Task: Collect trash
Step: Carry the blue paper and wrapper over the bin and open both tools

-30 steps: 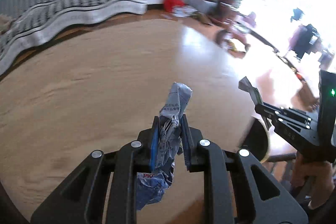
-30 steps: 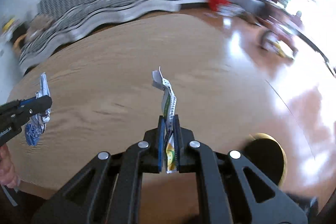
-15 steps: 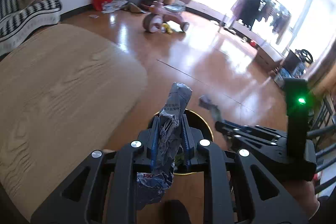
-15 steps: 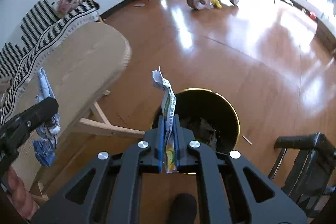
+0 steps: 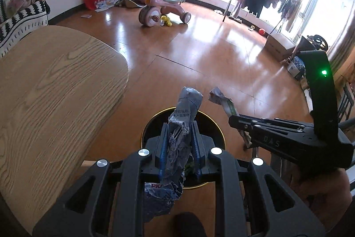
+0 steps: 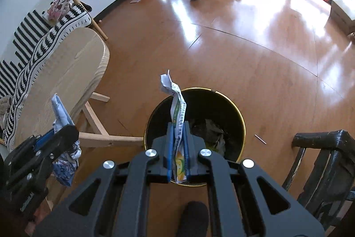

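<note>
Between the blue pads of the left gripper (image 5: 179, 143) a crumpled grey-blue wrapper (image 5: 180, 137) is pinched tight, its top sticking up past the fingertips; just to the right, the right gripper (image 6: 178, 143) is pressed together on a thin green-and-white wrapper (image 6: 177, 112). Both tools point steeply down, and directly beyond them stands the black bin (image 6: 240, 119) with its gold rim on the wooden floor, some rubbish already lying inside. By my reading the picking-up is done and only the release remains, since neither piece has been let go. To the left, the light wooden table (image 5: 55, 92) shows no more litter on its visible part
</note>
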